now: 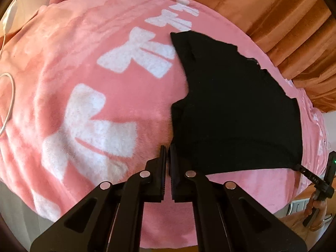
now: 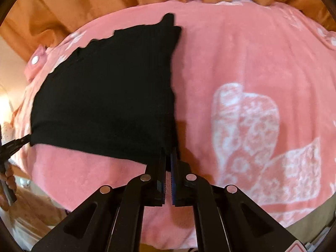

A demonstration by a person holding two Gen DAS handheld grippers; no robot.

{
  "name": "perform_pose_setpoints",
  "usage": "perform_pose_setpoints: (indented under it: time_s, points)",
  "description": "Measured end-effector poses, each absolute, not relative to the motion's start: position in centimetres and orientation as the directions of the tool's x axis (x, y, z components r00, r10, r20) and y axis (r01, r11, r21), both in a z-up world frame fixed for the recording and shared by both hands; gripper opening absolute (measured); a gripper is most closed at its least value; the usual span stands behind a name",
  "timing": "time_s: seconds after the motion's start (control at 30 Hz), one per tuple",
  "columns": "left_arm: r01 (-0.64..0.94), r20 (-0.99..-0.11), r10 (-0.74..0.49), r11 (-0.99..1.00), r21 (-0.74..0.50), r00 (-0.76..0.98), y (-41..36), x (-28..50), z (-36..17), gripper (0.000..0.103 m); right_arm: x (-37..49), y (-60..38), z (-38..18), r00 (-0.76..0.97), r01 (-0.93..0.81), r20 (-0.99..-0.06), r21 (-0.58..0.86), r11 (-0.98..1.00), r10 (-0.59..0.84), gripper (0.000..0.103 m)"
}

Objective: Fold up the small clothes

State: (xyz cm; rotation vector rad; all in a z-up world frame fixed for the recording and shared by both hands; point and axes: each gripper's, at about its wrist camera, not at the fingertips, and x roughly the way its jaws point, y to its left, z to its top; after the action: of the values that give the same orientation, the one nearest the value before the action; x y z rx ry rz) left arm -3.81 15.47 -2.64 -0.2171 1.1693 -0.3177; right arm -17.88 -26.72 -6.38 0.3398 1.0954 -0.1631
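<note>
Here, black garment (image 1: 235, 109) corner between left gripper (image 1: 167, 149) fingertips

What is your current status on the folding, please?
Left tool shut on black garment, near-left corner. Right tool shut on near-right corner. Garment lies flat on pink blanket. Nothing in the way.

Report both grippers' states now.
Left gripper: shut on the black cloth garment's near corner.
Right gripper: shut on its other near corner.

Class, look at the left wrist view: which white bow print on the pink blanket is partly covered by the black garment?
The far one: the black garment overlaps its lower edge; the others lie bare.
</note>
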Motion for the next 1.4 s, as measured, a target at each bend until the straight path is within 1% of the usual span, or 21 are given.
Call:
perform_pose_setpoints:
  time_s: [0.07, 0.13, 0.2, 0.23, 0.3, 0.37, 0.47, 0.6, 0.67, 0.73, 0.77, 0.83, 0.87, 0.9, 0.93, 0.97, 1.03, 1.2, 1.33, 1.37, 1.4]
  points:
    - [0.168, -0.840, -0.358, 0.934, -0.317, 0.408, 15.1, -4.4, -1.1, 0.007, -17.7, -26.2, -5.6, 0.470, 0.313, -0.883, 0.180, 0.933, 0.013, 0.011]
    - [0.199, -0.801, -0.344, 0.939, -0.282, 0.489, 14.8, -4.9, 1.1, 0.022, -17.4, -25.8, -4.3, 0.498, 0.310, -0.867, 0.174, 0.935, -0.004, 0.018]
    - [0.205, -0.768, -0.343, 0.939, -0.275, 0.540, 14.8, -4.5, 2.8, 0.047, -17.3, -25.9, -2.7, 0.530, 0.319, -0.848, 0.162, 0.934, -0.034, 0.043]
    - [0.203, -0.754, -0.345, 0.939, -0.279, 0.560, 14.7, -3.9, 3.6, 0.051, -16.7, -26.0, -1.9, 0.551, 0.318, -0.833, 0.157, 0.935, -0.048, 0.047]
    - [0.179, -0.746, -0.350, 0.936, -0.303, 0.567, 14.3, -1.6, 4.8, 0.069, -15.6, -27.5, -0.5, 0.572, 0.311, -0.819, 0.164, 0.936, -0.047, 0.056]
    - [0.150, -0.750, -0.385, 0.919, -0.364, 0.537, 14.0, 1.3, 4.9, 0.073, -13.5, -28.6, 0.7, 0.584, 0.300, -0.811, 0.182, 0.936, -0.029, 0.058]
    - [0.097, -0.789, -0.389, 0.915, -0.393, 0.475, 12.9, 5.7, 3.3, 0.074, -9.1, -29.5, 1.3, 0.592, 0.270, -0.805, 0.162, 0.949, -0.031, 0.066]
    - [0.053, -0.811, -0.396, 0.908, -0.415, 0.431, 11.5, 9.1, 0.7, 0.074, -5.7, -31.1, -0.4, 0.555, 0.323, -0.831, 0.193, 0.927, -0.021, 0.066]
    - [0.072, -0.817, -0.364, 0.925, -0.373, 0.448, 10.6, 10.1, 0.1, 0.073, -4.8, -31.7, -0.7, 0.564, 0.331, -0.826, 0.236, 0.914, 0.009, 0.066]
    - [0.082, -0.835, -0.328, 0.942, -0.327, 0.441, 9.9, 10.7, -0.6, 0.073, -3.1, -32.2, -1.2, 0.555, 0.344, -0.831, 0.201, 0.917, -0.026, 0.066]
    - [0.082, -0.848, -0.330, 0.942, -0.327, 0.415, 9.6, 10.9, -1.3, 0.072, -2.1, -32.6, -1.8, 0.532, 0.358, -0.846, 0.181, 0.916, -0.041, 0.066]
    - [0.077, -0.849, -0.369, 0.927, -0.368, 0.377, 9.6, 11.0, -2.1, 0.057, -1.5, -33.4, -2.8, 0.506, 0.377, -0.862, 0.213, 0.901, -0.008, 0.066]
    - [0.086, -0.848, -0.359, 0.931, -0.355, 0.390, 9.5, 10.9, -2.1, 0.044, -1.2, -33.6, -3.6, 0.492, 0.381, -0.870, 0.255, 0.889, 0.039, 0.061]
    - [0.105, -0.848, -0.326, 0.945, -0.311, 0.418, 9.3, 10.7, -1.7, 0.026, -1.1, -33.5, -3.9, 0.486, 0.377, -0.872, 0.267, 0.887, 0.056, 0.040]
    - [0.116, -0.848, -0.301, 0.953, -0.279, 0.436, 9.2, 10.6, -1.4, 0.016, -0.7, -33.1, -4.1, 0.478, 0.364, -0.878, 0.239, 0.900, 0.040, 0.028]
    - [0.129, -0.841, -0.276, 0.961, -0.243, 0.466, 9.2, 10.4, -0.8, 0.009, -0.8, -32.7, -3.8, 0.483, 0.362, -0.876, 0.200, 0.911, 0.001, 0.007]
    - [0.138, -0.808, -0.275, 0.961, -0.238, 0.521, 9.7, 10.0, 0.4, 0.002, -1.2, -32.0, -2.4, 0.540, 0.347, -0.841, 0.195, 0.917, -0.026, 0.007]
    - [0.118, -0.735, -0.229, 0.973, -0.200, 0.639, 10.5, 11.3, 3.2, 0.001, -1.8, -30.7, 1.7, 0.684, 0.278, -0.729, 0.219, 0.935, -0.033, 0.006]
    - [0.051, -0.789, -0.289, 0.949, -0.313, 0.542, 11.2, 13.8, 1.2, 0.002, -0.1, -32.4, -0.2, 0.622, 0.316, -0.783, 0.282, 0.906, 0.027, 0.007]
    - [0.046, -0.792, -0.345, 0.926, -0.374, 0.504, 11.4, 13.9, 0.8, 0.003, 0.5, -32.8, -1.8, 0.563, 0.336, -0.824, 0.296, 0.894, 0.062, 0.008]
    - [0.055, -0.791, -0.380, 0.913, -0.405, 0.480, 11.2, 13.7, 0.6, 0.009, 0.5, -32.9, -2.4, 0.537, 0.360, -0.841, 0.290, 0.887, 0.057, 0.015]
